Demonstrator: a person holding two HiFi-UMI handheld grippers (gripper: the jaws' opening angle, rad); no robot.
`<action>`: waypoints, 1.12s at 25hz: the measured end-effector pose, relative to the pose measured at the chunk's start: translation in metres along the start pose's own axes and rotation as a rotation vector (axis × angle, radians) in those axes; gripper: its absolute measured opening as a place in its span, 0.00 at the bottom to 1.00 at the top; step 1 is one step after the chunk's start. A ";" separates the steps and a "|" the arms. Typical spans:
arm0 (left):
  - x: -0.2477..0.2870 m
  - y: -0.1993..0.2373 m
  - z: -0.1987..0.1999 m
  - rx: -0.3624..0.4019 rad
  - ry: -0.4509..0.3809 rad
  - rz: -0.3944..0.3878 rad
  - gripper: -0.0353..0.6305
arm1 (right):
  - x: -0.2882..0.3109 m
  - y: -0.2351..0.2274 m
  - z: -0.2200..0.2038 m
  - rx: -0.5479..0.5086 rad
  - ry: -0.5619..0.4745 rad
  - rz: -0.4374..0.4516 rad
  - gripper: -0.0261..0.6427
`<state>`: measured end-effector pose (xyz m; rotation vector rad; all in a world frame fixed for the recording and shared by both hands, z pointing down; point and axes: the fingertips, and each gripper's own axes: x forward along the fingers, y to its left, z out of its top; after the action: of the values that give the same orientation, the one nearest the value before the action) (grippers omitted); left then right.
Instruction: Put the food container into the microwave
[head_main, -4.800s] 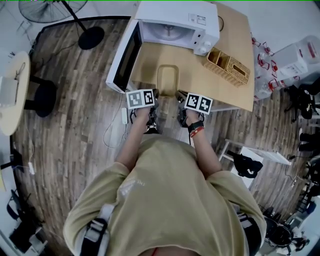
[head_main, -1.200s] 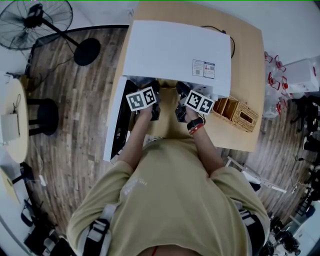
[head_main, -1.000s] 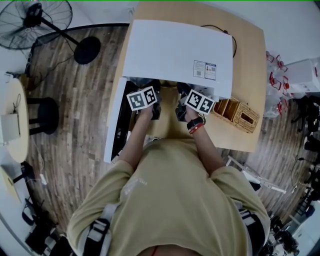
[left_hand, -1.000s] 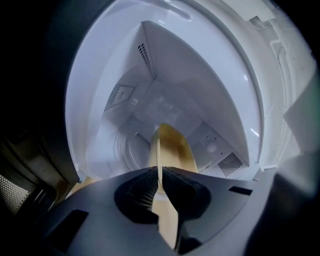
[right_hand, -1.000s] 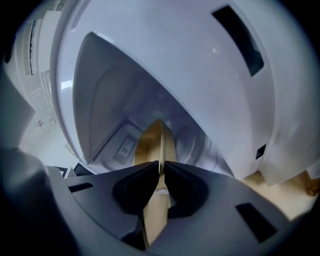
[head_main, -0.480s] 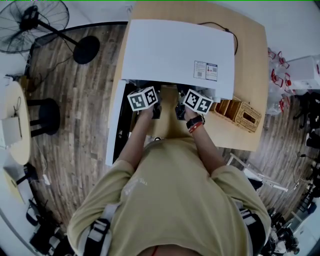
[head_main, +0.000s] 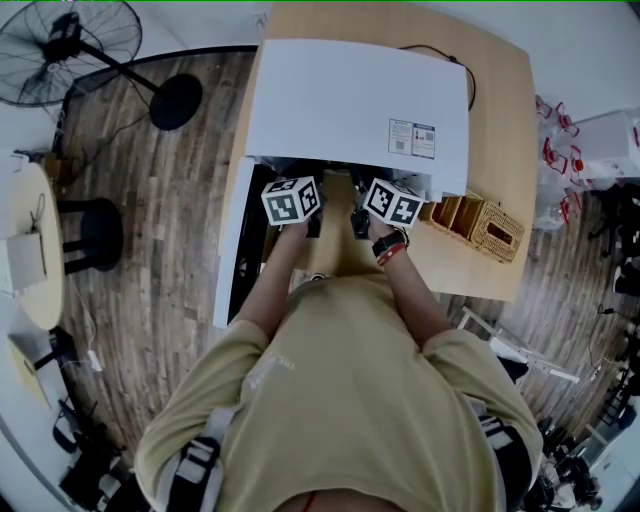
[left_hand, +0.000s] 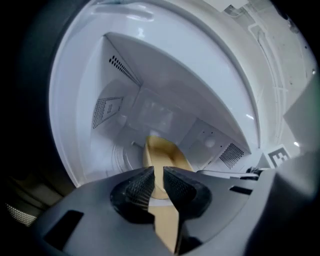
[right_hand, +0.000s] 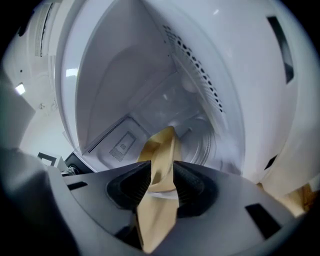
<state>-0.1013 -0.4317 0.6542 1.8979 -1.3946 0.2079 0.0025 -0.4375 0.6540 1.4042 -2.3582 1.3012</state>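
Observation:
A tan food container (left_hand: 161, 156) hangs between my two grippers, its far end inside the white microwave's cavity (left_hand: 125, 125). My left gripper (left_hand: 158, 184) is shut on one rim. My right gripper (right_hand: 162, 186) is shut on the opposite rim of the container (right_hand: 161, 150). The glass turntable (right_hand: 200, 145) lies below it. In the head view the microwave (head_main: 350, 100) stands on the wooden table (head_main: 500, 120), its door (head_main: 232, 255) swung open to the left. Both marker cubes sit at its mouth, the left cube (head_main: 292, 200) and the right cube (head_main: 392, 203); the container is mostly hidden there.
A wicker basket (head_main: 478, 225) stands on the table right of the microwave. A floor fan (head_main: 60, 40), a black stool (head_main: 90, 235) and a round side table (head_main: 25, 240) are off to the left. The cavity walls close in around both grippers.
The container has gone from the table's front edge up to the microwave mouth. Over the last second both grippers edged forward into the opening and their cubes tilted.

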 end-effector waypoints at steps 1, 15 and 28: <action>-0.003 0.000 0.001 0.005 -0.006 0.004 0.13 | -0.002 0.001 0.000 0.001 -0.004 0.003 0.25; -0.049 -0.023 -0.018 0.076 -0.023 -0.025 0.19 | -0.050 0.017 -0.012 -0.066 -0.062 -0.019 0.25; -0.116 -0.038 -0.041 0.146 -0.097 -0.037 0.19 | -0.108 0.049 -0.042 -0.232 -0.101 -0.062 0.19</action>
<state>-0.1013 -0.3139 0.6032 2.0765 -1.4411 0.2068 0.0134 -0.3246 0.5984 1.4879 -2.4141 0.9261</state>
